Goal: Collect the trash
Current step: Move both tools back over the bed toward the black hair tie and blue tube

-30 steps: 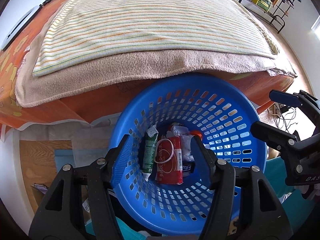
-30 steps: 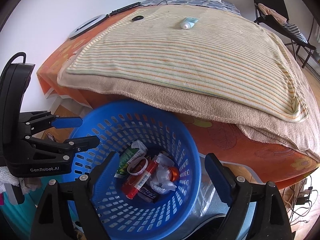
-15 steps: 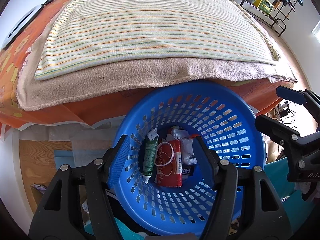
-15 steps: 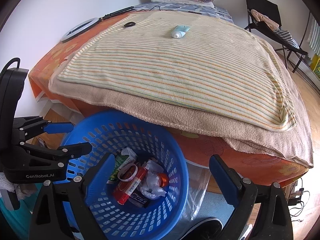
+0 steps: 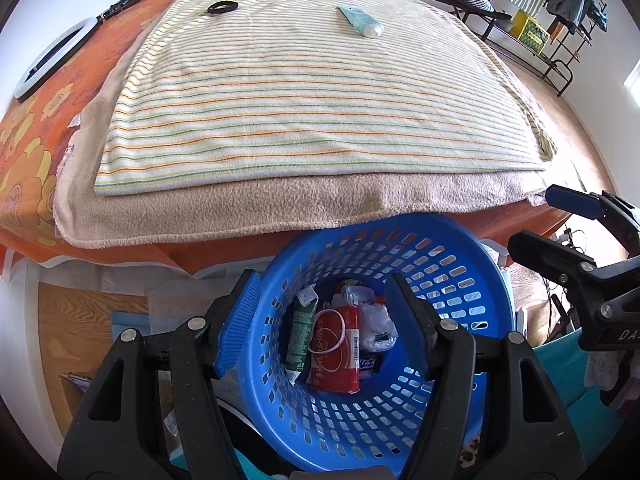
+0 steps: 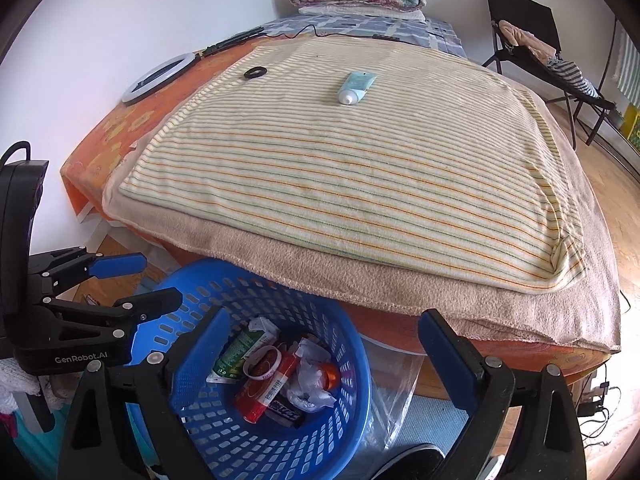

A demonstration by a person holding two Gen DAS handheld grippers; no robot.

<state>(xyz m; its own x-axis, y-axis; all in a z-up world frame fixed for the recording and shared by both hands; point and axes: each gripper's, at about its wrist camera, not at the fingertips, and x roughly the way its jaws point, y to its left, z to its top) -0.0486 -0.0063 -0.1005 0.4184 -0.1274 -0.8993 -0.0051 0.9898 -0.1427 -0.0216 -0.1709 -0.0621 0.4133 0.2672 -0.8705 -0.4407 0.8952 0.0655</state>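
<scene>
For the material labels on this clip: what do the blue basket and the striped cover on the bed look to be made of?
Blue basket: looks like moulded plastic, glossy, with even rows of slots punched through its wall. Striped cover: seems a soft woven or knitted cloth, matte, with thin orange and green lines; it lies slightly rumpled over a fuzzy beige blanket, probably fleece or terry.

Both grippers have lifted away from the basket (image 5: 460, 280) — it sits lower and smaller in each view, with more of the bed (image 6: 360, 184) showing. The right gripper (image 6: 324, 360) has just been opening wider — nothing between its fingers.
</scene>
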